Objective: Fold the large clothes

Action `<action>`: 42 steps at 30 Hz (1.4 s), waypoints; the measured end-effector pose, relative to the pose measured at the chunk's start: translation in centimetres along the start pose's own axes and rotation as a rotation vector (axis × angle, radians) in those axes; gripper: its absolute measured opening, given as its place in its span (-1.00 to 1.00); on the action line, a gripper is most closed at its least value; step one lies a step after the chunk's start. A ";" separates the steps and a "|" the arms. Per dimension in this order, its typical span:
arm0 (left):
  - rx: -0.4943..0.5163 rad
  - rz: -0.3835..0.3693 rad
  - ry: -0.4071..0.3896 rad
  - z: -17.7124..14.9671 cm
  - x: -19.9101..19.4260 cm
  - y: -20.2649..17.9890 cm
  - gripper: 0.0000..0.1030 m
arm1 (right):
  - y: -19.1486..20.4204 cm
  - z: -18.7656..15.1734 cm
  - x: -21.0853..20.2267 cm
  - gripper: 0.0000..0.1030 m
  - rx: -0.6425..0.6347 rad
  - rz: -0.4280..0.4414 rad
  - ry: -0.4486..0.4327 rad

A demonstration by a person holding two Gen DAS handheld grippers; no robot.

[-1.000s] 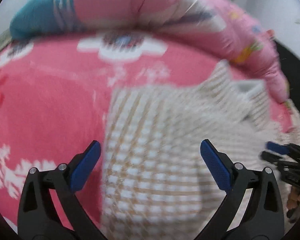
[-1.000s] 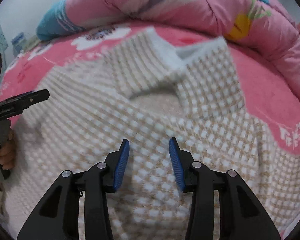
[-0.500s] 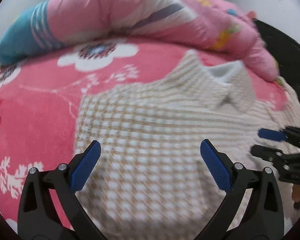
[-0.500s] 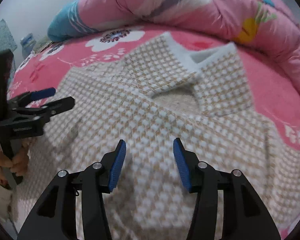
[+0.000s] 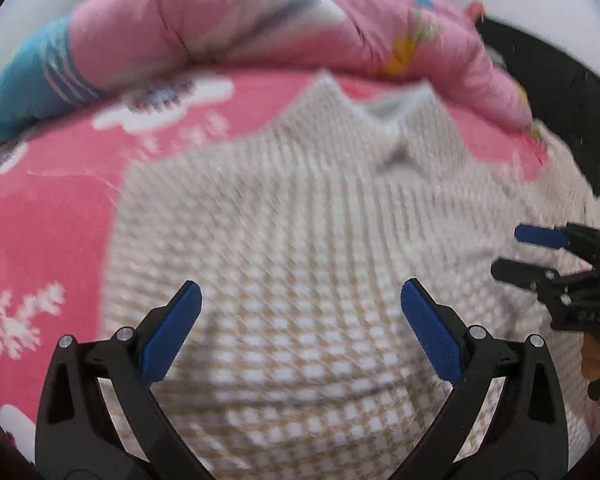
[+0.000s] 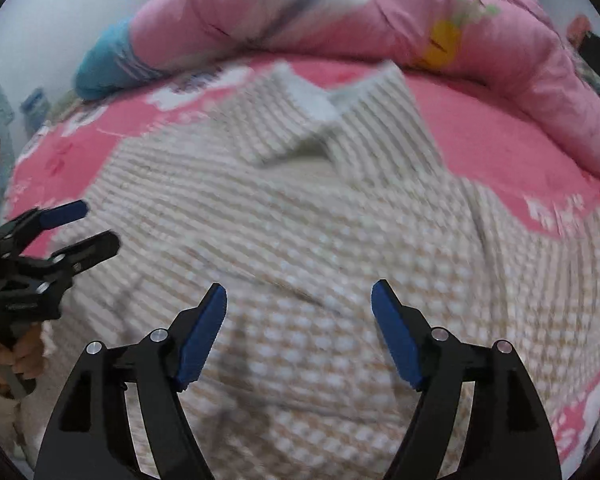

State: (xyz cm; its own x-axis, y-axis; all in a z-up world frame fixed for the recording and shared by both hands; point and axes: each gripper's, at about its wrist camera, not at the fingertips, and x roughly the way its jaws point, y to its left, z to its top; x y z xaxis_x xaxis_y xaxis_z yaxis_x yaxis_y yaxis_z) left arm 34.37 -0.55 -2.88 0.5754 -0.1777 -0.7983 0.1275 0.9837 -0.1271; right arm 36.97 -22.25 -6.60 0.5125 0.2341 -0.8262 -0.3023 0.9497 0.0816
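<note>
A beige and white checked knit garment with a wide collar lies spread on a pink flowered bed. It also fills the right wrist view, collar at the far end. My left gripper is open and empty above the garment's lower part. My right gripper is open and empty above the garment's middle. The right gripper also shows at the right edge of the left wrist view, and the left gripper at the left edge of the right wrist view.
A pink quilt with a blue end is bunched along the far side of the bed, also in the right wrist view. The pink flowered sheet shows to the left. A dark edge lies at the right.
Both grippers have pulled back from the garment, so more of it and the collar show. The right gripper's jaws have opened wider. The left gripper stays open.
</note>
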 end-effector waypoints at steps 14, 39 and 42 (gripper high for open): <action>0.058 0.068 -0.007 -1.8 2.4 -0.9 0.88 | -0.3 -1.6 1.6 0.88 0.030 -0.012 0.019; 0.037 0.073 -0.028 -0.8 3.9 -4.7 0.88 | -1.7 -3.6 -0.4 0.88 0.028 0.073 -0.043; 0.029 0.062 -0.024 -1.1 4.0 -4.8 0.88 | -2.4 -3.3 -1.3 0.88 0.058 0.111 -0.050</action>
State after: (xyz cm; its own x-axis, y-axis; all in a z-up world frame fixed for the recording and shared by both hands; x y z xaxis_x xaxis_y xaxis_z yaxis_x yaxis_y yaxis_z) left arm 35.14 -5.99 -6.07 0.6018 -0.1175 -0.7899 0.1143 0.9916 -0.0603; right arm 34.34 -25.50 -7.56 0.5182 0.3467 -0.7818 -0.3128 0.9276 0.2041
